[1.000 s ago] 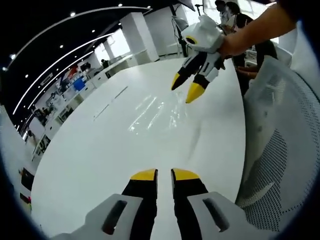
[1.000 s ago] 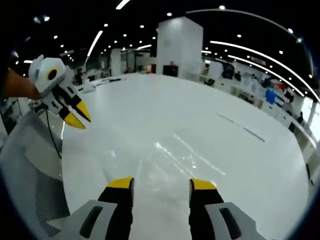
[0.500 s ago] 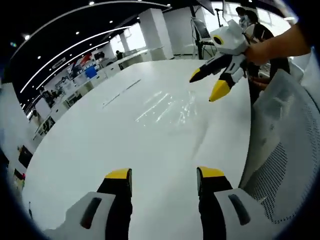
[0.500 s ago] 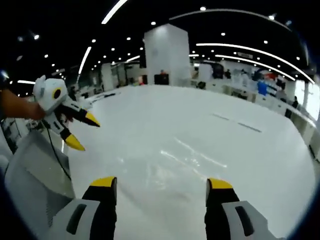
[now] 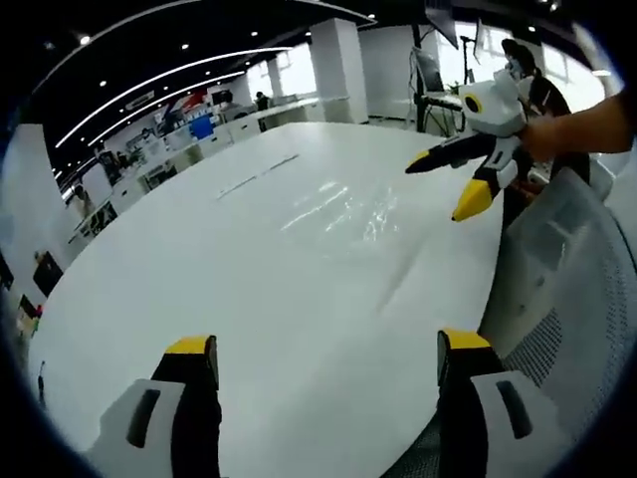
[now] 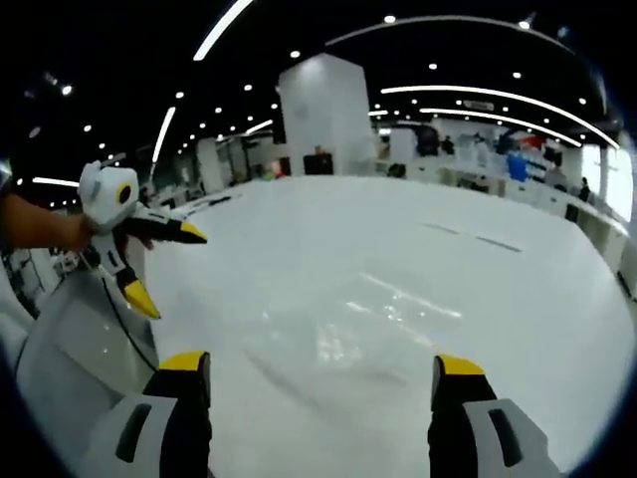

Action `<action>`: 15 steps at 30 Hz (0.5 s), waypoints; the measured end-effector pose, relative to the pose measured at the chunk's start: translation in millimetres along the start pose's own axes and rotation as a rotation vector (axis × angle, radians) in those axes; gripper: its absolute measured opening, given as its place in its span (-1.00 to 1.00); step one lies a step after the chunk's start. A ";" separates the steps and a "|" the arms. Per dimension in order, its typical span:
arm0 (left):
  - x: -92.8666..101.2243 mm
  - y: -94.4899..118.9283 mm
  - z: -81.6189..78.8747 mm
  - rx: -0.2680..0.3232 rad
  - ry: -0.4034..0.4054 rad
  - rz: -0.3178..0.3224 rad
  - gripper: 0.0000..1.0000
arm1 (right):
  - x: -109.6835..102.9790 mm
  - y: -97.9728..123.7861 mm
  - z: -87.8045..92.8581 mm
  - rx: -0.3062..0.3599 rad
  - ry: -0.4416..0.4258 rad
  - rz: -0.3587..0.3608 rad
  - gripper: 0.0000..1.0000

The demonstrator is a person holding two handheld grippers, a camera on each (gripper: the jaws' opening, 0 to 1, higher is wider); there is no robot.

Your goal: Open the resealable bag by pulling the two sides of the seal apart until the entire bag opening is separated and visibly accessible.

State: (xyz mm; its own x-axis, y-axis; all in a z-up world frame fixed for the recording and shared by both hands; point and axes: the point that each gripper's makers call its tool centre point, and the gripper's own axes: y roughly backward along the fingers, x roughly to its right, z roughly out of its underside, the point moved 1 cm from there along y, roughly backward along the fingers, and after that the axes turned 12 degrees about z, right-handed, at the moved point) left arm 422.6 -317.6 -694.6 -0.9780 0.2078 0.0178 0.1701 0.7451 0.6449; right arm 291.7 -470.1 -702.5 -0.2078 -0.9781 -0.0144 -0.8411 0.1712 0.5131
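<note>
A clear resealable bag [image 5: 338, 209] lies flat on the white table [image 5: 199, 259], showing mostly as glossy streaks. My left gripper [image 5: 326, 347] hovers over the table's near part with its jaws wide open and nothing between them, short of the bag. Held by a hand at the upper right, my right gripper [image 5: 443, 189] is also open, just right of the bag and above the table. In the right gripper view the bag [image 6: 388, 309] lies ahead of my open right gripper [image 6: 320, 363], and the left gripper [image 6: 171, 274] hangs open at the left.
A white mesh chair back [image 5: 567, 299] stands against the table edge on the right, and the chair [image 6: 70, 368] appears at lower left in the right gripper view. A white pillar [image 6: 323, 119] and rows of desks lie beyond the table. People stand at the back [image 5: 528, 70].
Both grippers have spread their jaws much wider, the left from nearly shut. Both cameras shifted; the bag has stayed flat on the table.
</note>
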 end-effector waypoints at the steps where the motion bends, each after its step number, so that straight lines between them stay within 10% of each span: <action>1: 3.9 0.7 0.8 -0.001 -0.002 0.001 0.83 | -0.1 1.1 1.1 -0.002 -0.006 -0.001 0.88; 15: 25.9 5.0 15.9 -0.011 0.042 -0.002 0.98 | -5.4 24.5 7.9 0.014 -0.011 0.045 0.99</action>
State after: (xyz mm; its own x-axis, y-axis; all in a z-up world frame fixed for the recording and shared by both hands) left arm 400.0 -298.3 -703.0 -0.9826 0.1794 0.0490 0.1674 0.7383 0.6534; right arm 268.3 -459.8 -696.6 -0.2506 -0.9681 -0.0012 -0.8376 0.2162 0.5016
